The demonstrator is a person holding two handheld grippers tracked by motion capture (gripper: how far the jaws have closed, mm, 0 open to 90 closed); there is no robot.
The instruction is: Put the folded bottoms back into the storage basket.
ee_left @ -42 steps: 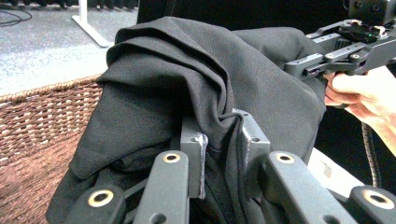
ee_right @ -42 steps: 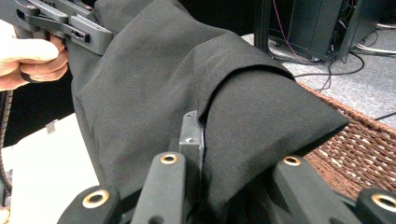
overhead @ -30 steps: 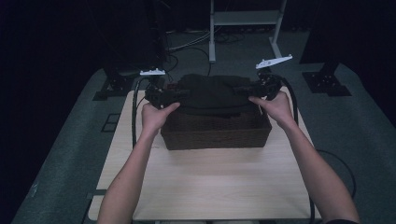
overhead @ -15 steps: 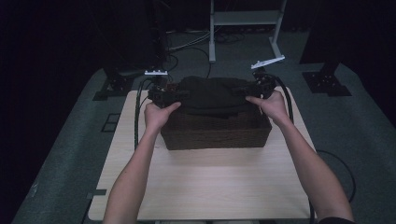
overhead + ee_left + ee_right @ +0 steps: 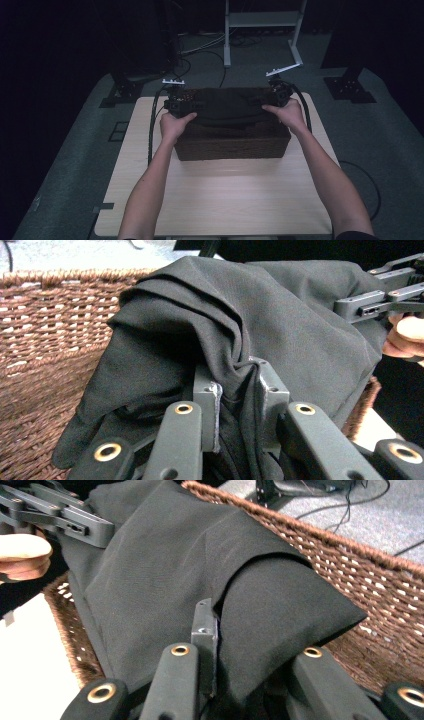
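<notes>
Since a second ago I've lowered the folded black garment toward the wicker basket on the tabletop, left gripper and right gripper both clamped on its ends, so release should be close.

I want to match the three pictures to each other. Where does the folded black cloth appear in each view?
High view: black cloth at upper centre, over the wicker basket, between both grippers.
Left gripper view: cloth across the centre, pinched in the jaws.
Right gripper view: cloth from upper left to centre, clamped below.
Shared landmark: the basket's brown woven rim.
</notes>
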